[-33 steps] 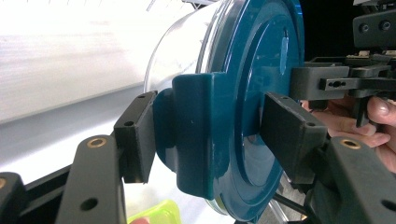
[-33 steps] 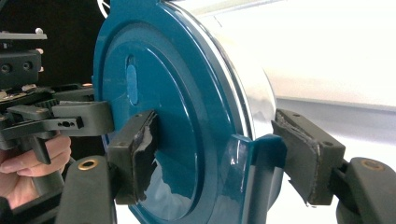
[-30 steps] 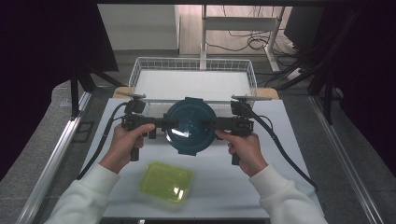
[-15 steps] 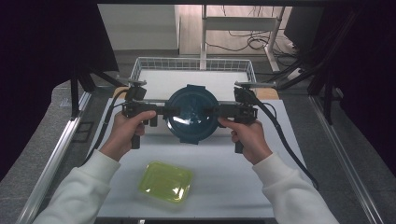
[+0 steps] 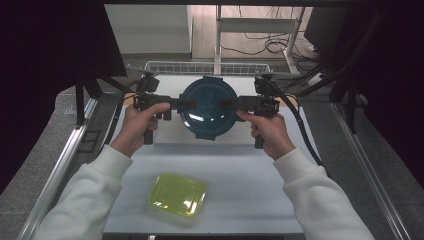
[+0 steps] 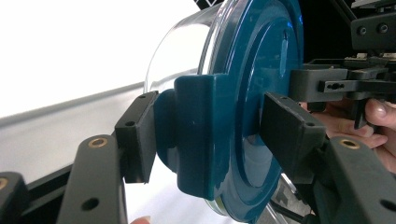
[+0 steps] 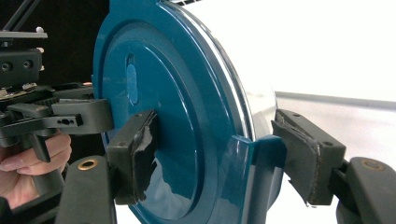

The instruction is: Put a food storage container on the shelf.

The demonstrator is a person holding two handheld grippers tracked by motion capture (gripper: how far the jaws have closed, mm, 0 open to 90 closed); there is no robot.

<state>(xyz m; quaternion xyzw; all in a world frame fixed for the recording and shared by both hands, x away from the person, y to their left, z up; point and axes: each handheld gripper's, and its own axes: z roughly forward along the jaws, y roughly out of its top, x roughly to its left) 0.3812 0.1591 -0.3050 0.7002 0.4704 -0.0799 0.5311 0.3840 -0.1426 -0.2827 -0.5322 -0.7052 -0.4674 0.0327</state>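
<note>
Both hand-held grippers [image 5: 186,104] [image 5: 231,104] pinch the blue-lidded container [image 5: 207,107]; its lid seemingly bears no readable writing.

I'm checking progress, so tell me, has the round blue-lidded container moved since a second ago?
Yes. The blue-lidded container has gone up the high view toward the wire basket, away from the green container.

Round clear container [image 5: 207,107] with a dark teal lid, side latch tabs clipped down. We see it tipped on edge, lid face toward the near desk edge, held up off the desk over its far half, centred between left and right edges. The left gripper [image 5: 179,103] clamps one latch tab [image 6: 198,135], the right gripper [image 5: 231,103] the opposite tab [image 7: 254,175]. Lid has a raised circular ring and a small oval mark [image 7: 132,84]. The clear bowl part [image 6: 180,53] faces away, toward the far edge.
</note>
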